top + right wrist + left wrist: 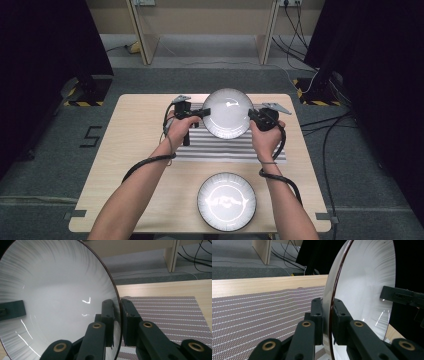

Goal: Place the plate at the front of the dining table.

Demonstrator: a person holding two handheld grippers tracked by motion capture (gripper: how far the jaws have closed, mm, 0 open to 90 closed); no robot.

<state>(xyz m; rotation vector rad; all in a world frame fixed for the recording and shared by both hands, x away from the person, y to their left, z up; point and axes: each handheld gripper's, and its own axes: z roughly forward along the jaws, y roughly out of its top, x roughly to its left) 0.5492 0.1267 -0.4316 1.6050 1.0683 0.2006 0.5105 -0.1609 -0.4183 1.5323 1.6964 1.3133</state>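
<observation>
The left gripper (327,322) is clamped on the rim of a round white glazed plate with a thin dark edge (362,290): in the left gripper view one black jaw lies against the plate's outer side and the other against its pale inner face. The right gripper (117,322) pinches the opposite rim of that plate (55,302) in the same way, one jaw inside the bowl of the plate, one behind it. In the right gripper view the tip of the left gripper shows as a dark block at the plate's far edge, and in the left gripper view the right gripper appears likewise.

From the high view, the left gripper (204,113) and the right gripper (251,115) hold the plate (227,113) between them, raised off the surface and tilted so its face turns up toward the camera, above the far part of a grey-and-white striped woven placemat (225,147). The placemat lies flat on a light wooden table (130,150).

A second round white plate with a dark rim (226,201) rests flat on the table near its front edge, well apart from the held plate, between the person's forearms.
</observation>
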